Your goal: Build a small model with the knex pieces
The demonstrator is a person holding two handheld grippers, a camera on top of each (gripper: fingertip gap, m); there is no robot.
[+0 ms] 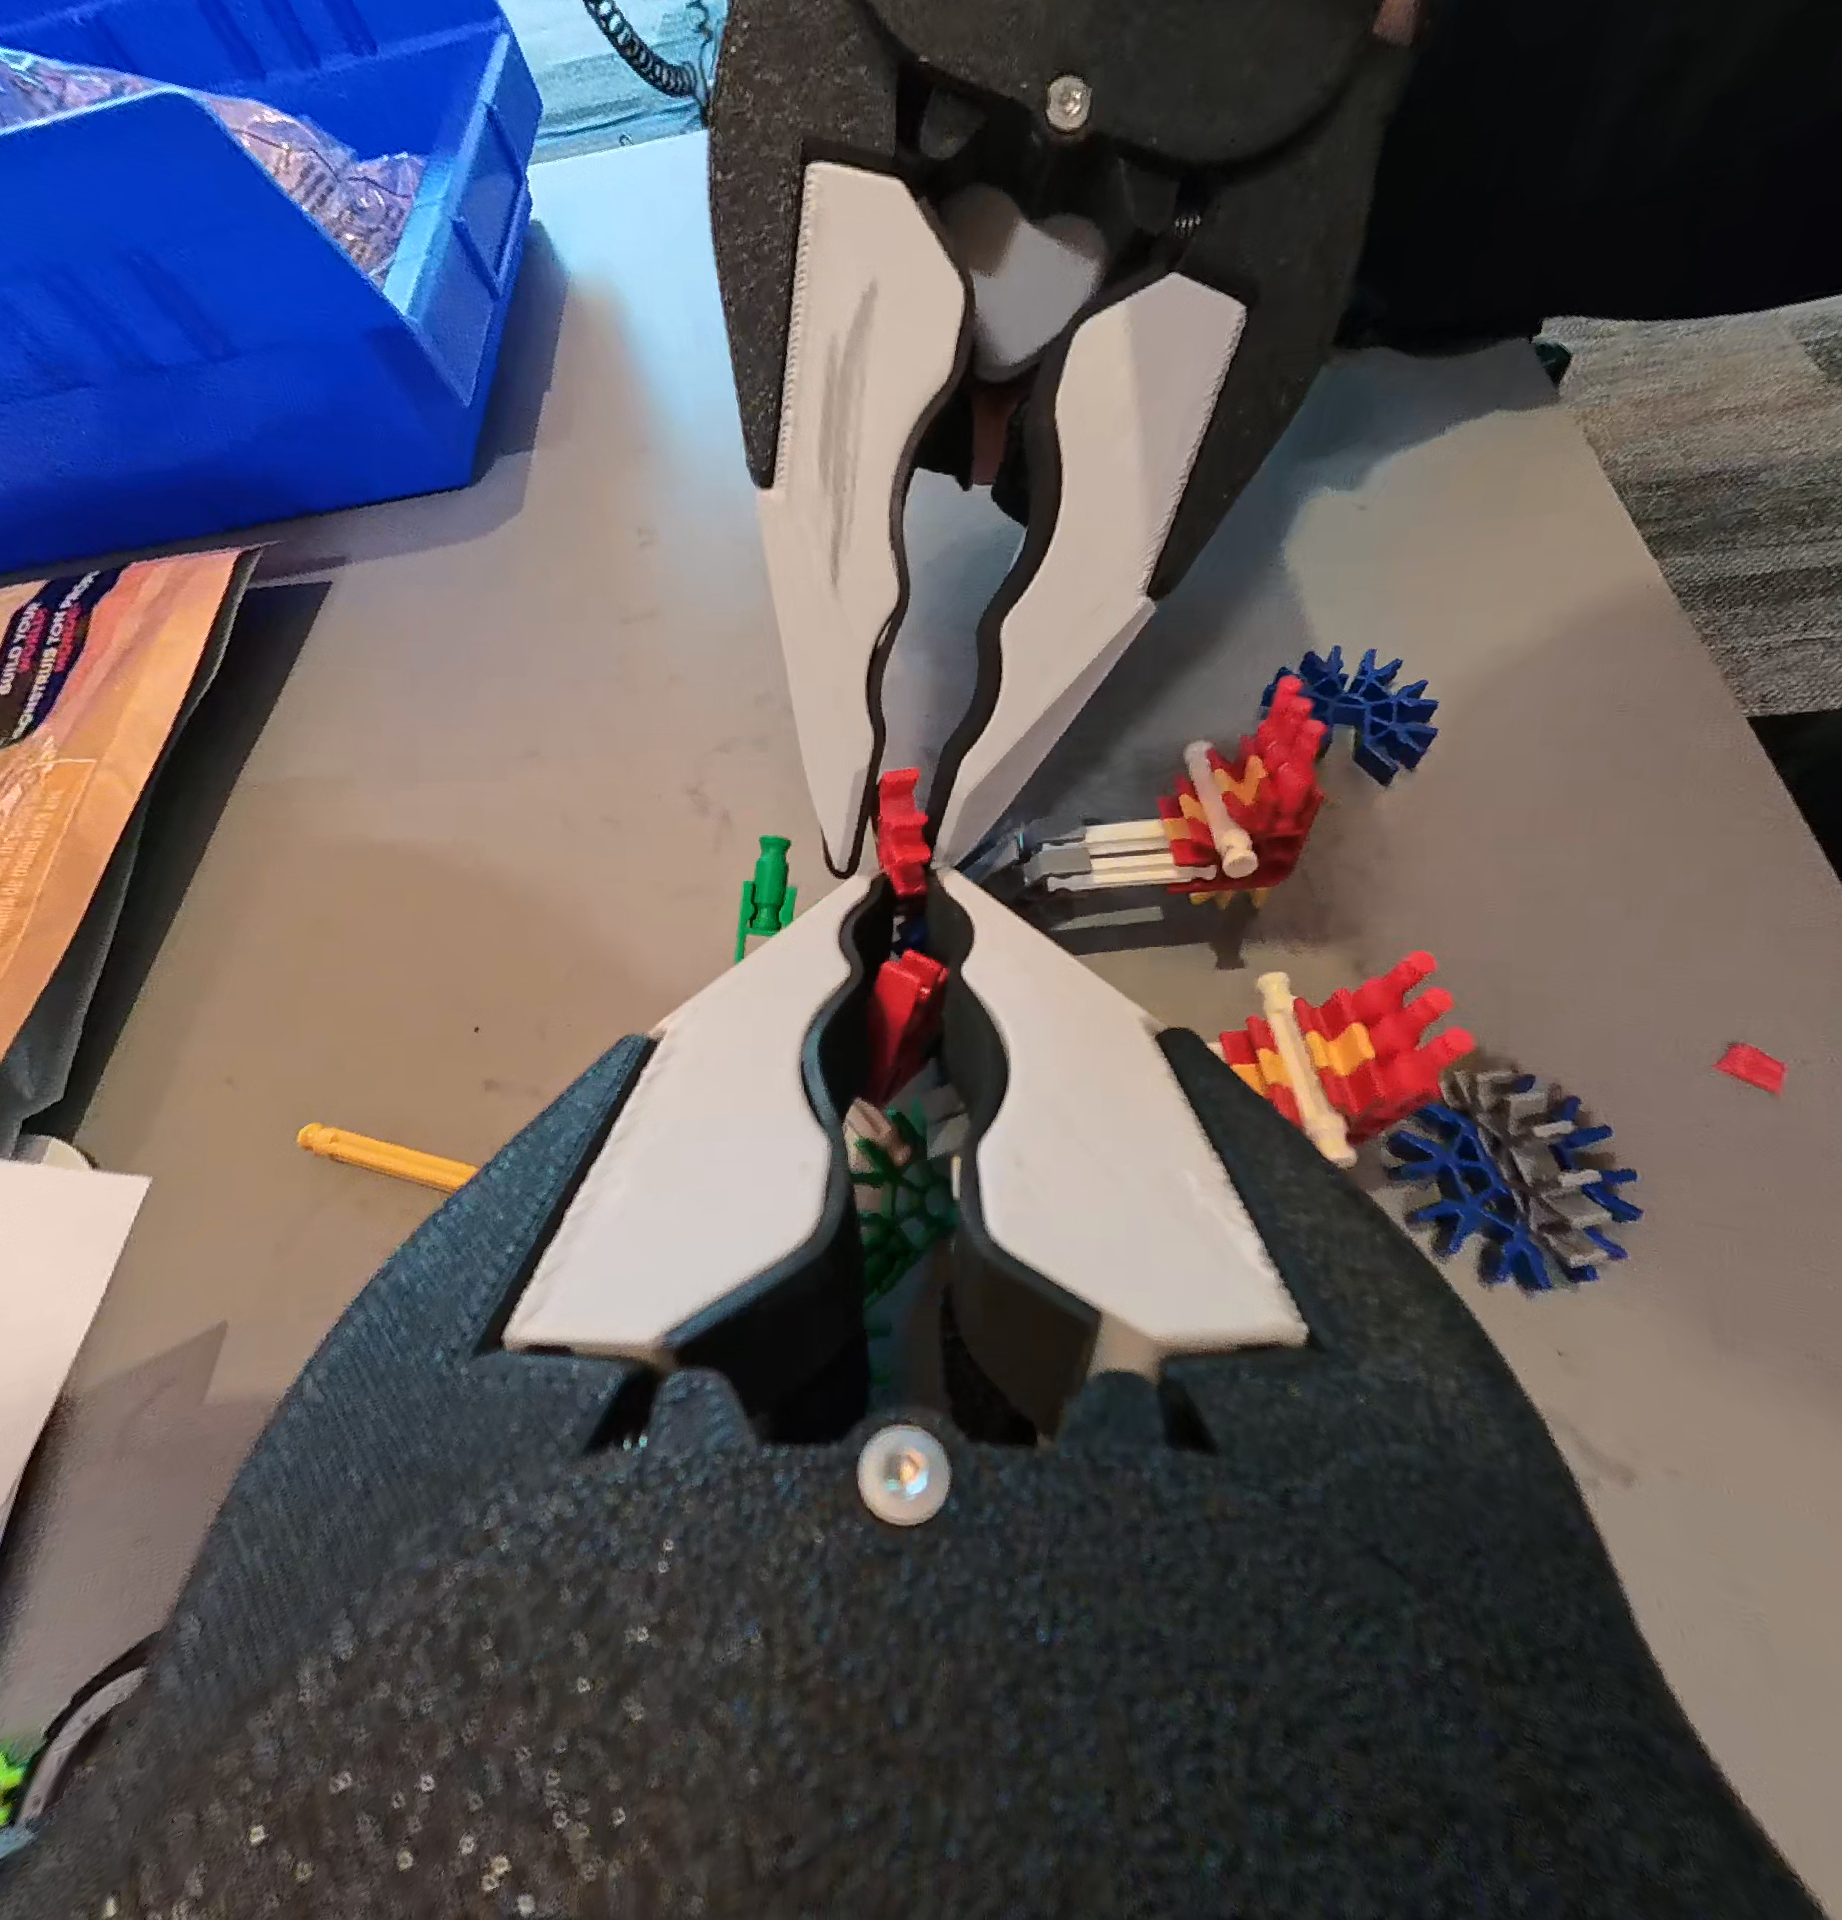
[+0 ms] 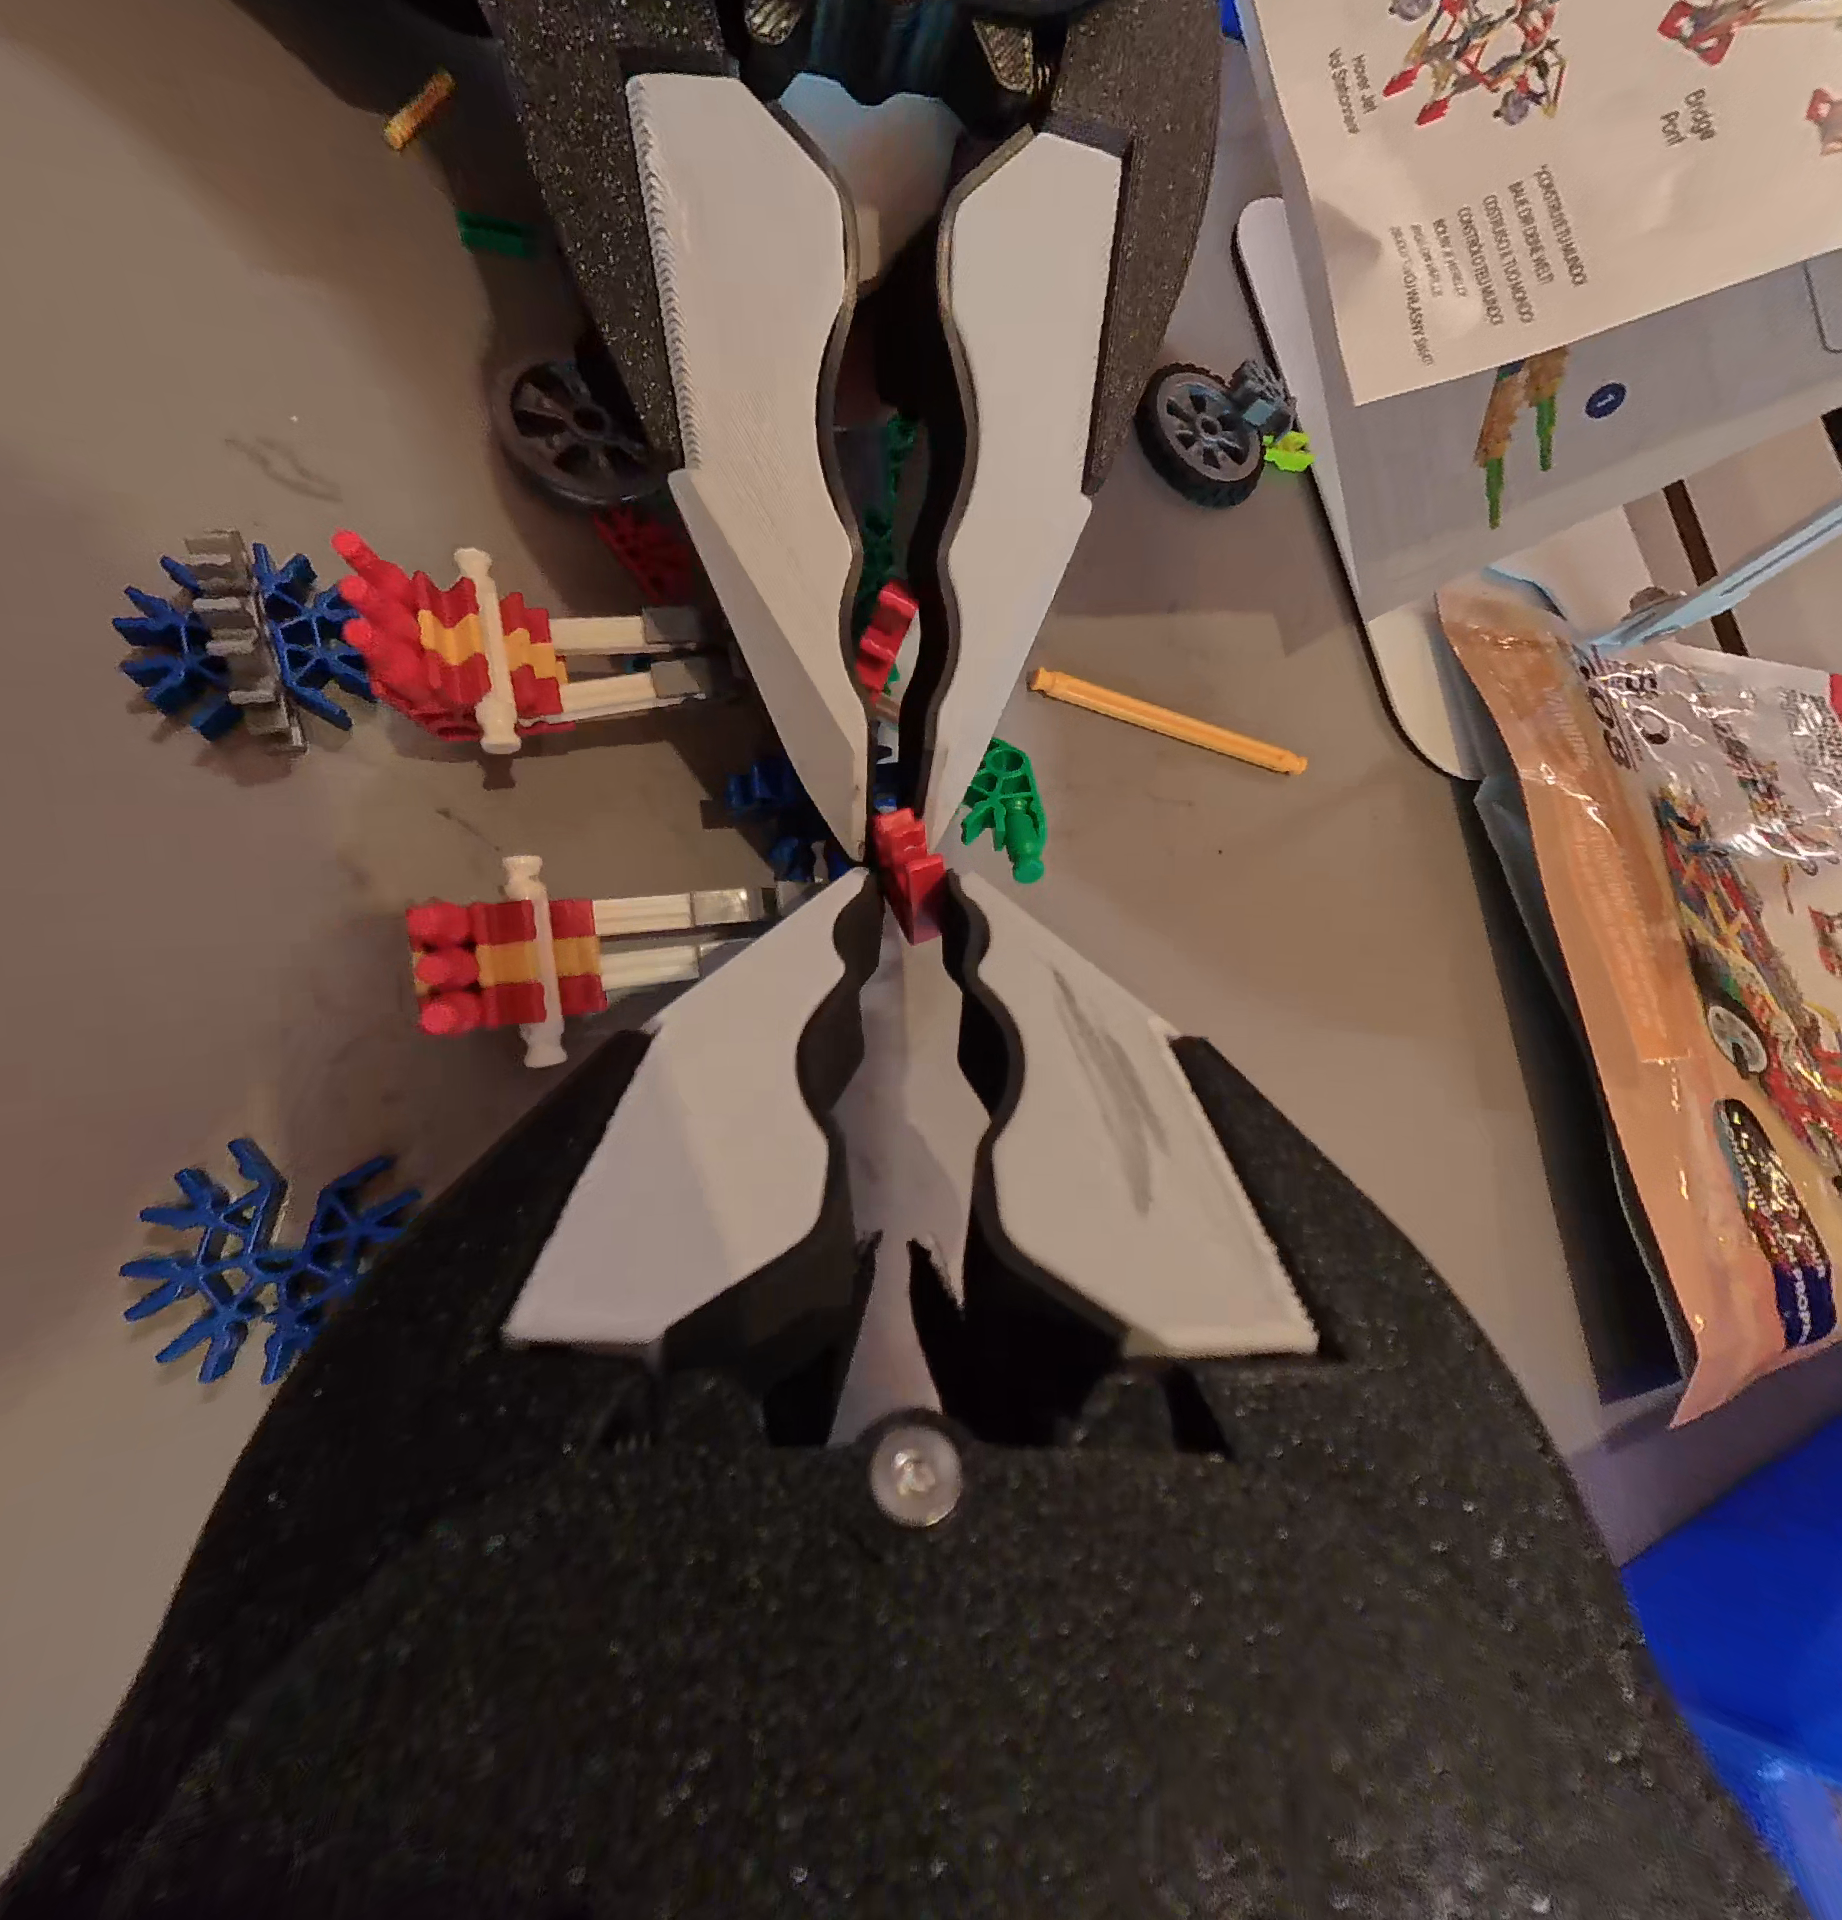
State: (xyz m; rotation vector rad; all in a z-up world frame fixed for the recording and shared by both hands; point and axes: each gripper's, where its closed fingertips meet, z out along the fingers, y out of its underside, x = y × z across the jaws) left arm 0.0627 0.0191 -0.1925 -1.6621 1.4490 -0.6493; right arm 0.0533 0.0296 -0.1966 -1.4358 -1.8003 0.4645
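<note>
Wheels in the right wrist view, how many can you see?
2. One wheel is half hidden behind the left claw; the second wheel stands clear on its other side, beside the white booklet. More may be hidden behind the claws.

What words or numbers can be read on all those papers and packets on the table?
I don't repeat writing; these things bear it:
White instruction sheet: printed lines beside model pictures.
Orange plastic bag: logo and small print.
White box: a numbered blue dot.
White paper: cut off at the edge.
</note>
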